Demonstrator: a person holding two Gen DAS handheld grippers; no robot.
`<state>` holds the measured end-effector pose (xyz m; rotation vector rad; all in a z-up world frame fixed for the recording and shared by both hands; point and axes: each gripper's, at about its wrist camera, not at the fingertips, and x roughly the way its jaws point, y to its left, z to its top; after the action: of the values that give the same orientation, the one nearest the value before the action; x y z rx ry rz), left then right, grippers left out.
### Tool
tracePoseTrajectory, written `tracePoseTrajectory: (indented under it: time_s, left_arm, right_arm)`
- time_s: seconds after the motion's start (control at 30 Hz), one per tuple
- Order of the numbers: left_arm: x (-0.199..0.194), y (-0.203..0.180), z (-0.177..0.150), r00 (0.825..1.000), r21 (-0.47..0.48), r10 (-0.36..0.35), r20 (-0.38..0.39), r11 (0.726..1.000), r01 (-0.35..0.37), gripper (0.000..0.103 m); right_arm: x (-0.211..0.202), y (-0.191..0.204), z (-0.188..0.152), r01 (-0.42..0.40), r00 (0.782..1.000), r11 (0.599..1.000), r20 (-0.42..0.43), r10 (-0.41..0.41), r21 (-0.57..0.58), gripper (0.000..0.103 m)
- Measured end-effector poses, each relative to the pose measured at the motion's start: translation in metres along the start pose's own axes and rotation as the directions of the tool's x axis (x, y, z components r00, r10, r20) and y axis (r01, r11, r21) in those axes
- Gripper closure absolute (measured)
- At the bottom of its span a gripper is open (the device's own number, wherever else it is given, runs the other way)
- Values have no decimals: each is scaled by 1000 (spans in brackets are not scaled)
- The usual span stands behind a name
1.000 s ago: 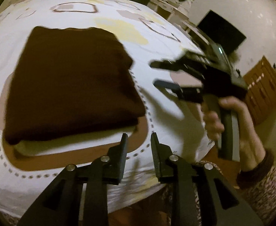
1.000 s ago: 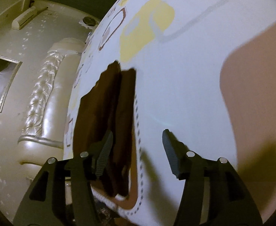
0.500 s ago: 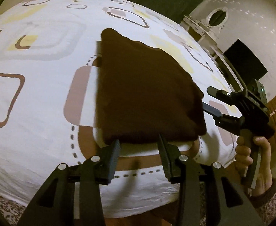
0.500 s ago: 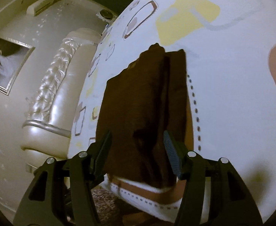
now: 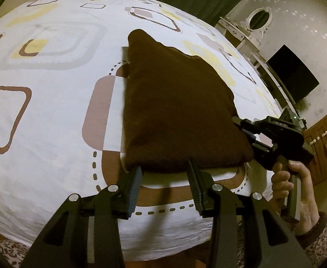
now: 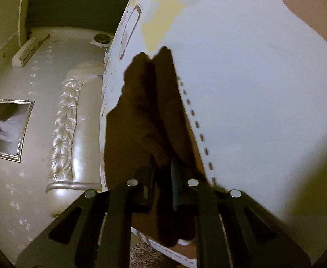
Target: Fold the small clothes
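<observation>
A dark brown folded garment (image 5: 174, 111) lies on the patterned white bedsheet (image 5: 51, 111). My left gripper (image 5: 164, 169) is open, its fingertips straddling the garment's near edge. My right gripper (image 5: 246, 129) shows at the garment's right edge in the left wrist view. In the right wrist view the right gripper (image 6: 163, 163) is closed on the layered edge of the garment (image 6: 145, 116), whose folded layers run away from the jaws.
The bed's near edge curves below the grippers. A tufted cream headboard (image 6: 67, 129) and a framed picture (image 6: 5, 127) are to the left in the right wrist view. A black screen (image 5: 292, 76), white dresser with mirror (image 5: 257, 20) and wooden cabinet (image 5: 324, 140) stand at the right.
My right gripper moved onto the garment's edge and closed on it. My left gripper advanced to the near edge and opened wider.
</observation>
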<state>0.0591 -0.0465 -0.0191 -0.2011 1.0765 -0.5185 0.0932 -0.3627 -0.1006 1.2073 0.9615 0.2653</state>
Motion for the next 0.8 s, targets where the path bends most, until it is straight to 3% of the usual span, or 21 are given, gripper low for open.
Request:
tracePoseTrajectory:
  time_s: [0.23, 0.4, 0.5, 0.57, 0.63, 0.7, 0.8]
  left_arm:
    - [0, 4, -2, 1000, -1, 22, -8, 1000, -22, 62]
    - [1, 8, -3, 999, -14, 29, -16, 999, -29, 62]
    - [0, 7, -4, 999, -8, 33, -21, 999, -33, 62]
    - [-3, 3, -5, 999, 12, 36, -31, 999, -35, 62]
    - [-6, -1, -6, 998, 44, 46, -40, 998, -44, 62]
    - [-11, -2, -8, 998, 70, 57, -38, 996, -55, 54]
    - [-18, 2, -10, 997, 78, 70, -28, 995, -68, 49]
  right_arm:
    - [0, 1, -1, 24, 1000, 999, -8, -25, -41, 89]
    - [-9, 9, -7, 51, 999, 995, -12, -52, -91, 76]
    - [-17, 13, -10, 55, 998, 992, -9, -57, -113, 62]
    - [-24, 16, -13, 75, 997, 988, 2, -75, -137, 45]
    - [-29, 19, -15, 117, 993, 979, 17, -115, -169, 42]
    - [-31, 18, -18, 144, 990, 970, 14, -144, -197, 41]
    - [-30, 12, -20, 141, 990, 972, 8, -142, -186, 41]
